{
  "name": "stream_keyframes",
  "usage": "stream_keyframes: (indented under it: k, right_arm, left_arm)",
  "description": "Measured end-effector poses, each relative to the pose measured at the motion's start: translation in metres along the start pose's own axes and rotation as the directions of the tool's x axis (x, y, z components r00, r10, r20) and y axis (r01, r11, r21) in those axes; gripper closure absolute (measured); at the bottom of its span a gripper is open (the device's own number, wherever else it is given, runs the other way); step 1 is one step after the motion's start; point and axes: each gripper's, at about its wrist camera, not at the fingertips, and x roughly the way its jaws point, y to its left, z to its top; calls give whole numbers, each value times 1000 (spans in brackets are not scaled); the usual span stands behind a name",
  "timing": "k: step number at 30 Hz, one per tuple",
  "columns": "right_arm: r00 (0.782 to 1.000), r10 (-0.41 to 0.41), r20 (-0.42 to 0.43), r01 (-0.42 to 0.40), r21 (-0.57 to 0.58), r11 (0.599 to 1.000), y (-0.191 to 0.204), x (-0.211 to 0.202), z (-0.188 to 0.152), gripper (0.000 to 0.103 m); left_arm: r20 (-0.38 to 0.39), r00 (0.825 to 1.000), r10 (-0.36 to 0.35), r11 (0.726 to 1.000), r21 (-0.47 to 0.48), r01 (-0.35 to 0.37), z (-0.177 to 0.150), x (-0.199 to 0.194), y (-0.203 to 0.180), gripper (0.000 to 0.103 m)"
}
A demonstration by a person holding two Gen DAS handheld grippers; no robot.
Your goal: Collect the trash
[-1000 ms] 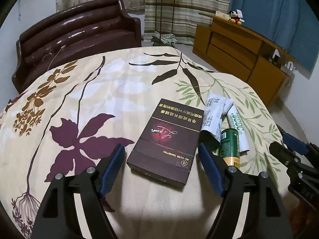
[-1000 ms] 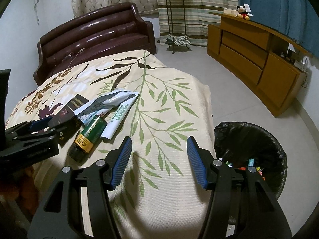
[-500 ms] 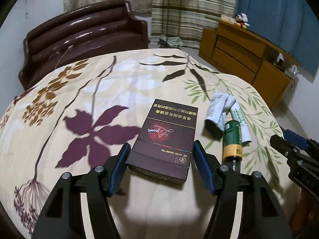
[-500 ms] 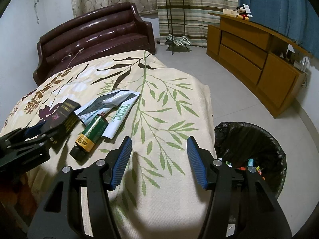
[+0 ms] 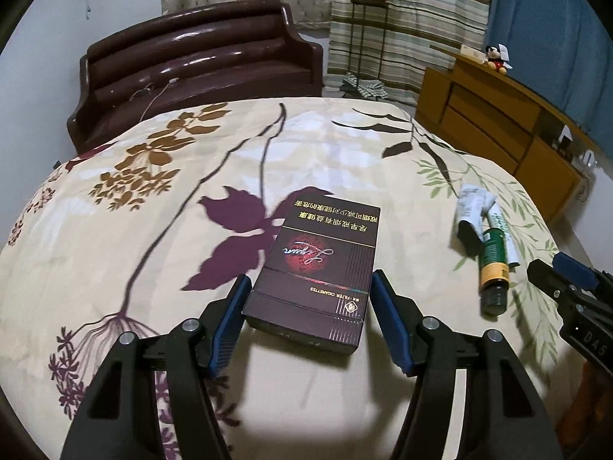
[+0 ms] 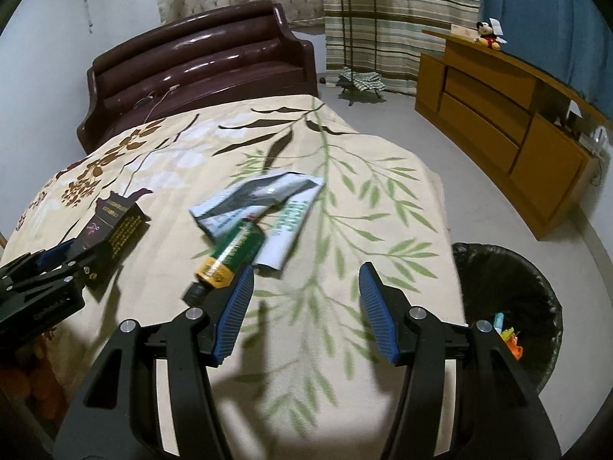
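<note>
A: Left tool (image 5: 308,320): how is it posed?

B: Pitched down over the bed (image 5: 161,207), fingers on either side of the cigarette box's (image 5: 320,260) near end. Whether the pads press it or merely flank it cannot be told.

A: And the right tool (image 6: 306,314)?

B: Also pitched down, jaws apart with nothing between them. The green tube (image 6: 230,257) lies just beside its left finger (partly on crumpled wrappers (image 6: 264,199)).

A: Surroundings?

B: A lined trash bin (image 6: 509,287) stands on the floor beside the bed, at right; a wooden cabinet (image 6: 505,115) stands behind it.
</note>
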Motion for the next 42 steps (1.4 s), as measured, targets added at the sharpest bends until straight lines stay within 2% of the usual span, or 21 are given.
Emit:
stream_keyframes:
  k: [14, 27, 37, 42]
  right_arm:
    - [1000, 14, -26, -16, -77, 997, 47, 13, 9, 60]
    - [998, -11, -58, 4, -107, 994, 54, 19, 5, 75]
    - [997, -11, -71, 4, -96, 995, 47, 11, -2, 76]
    - [997, -3, -78, -2, -69, 998, 44, 17, 1, 72]
  left_arm:
    - [9, 1000, -13, 1000, -25, 13, -3, -4, 26, 41]
    - [8, 999, -40, 999, -32, 40, -3, -2, 30, 41]
    - [9, 999, -39, 999, -31, 39, -4, -2, 29, 41]
    - [10, 999, -37, 999, -30, 37, -5, -2, 29, 41]
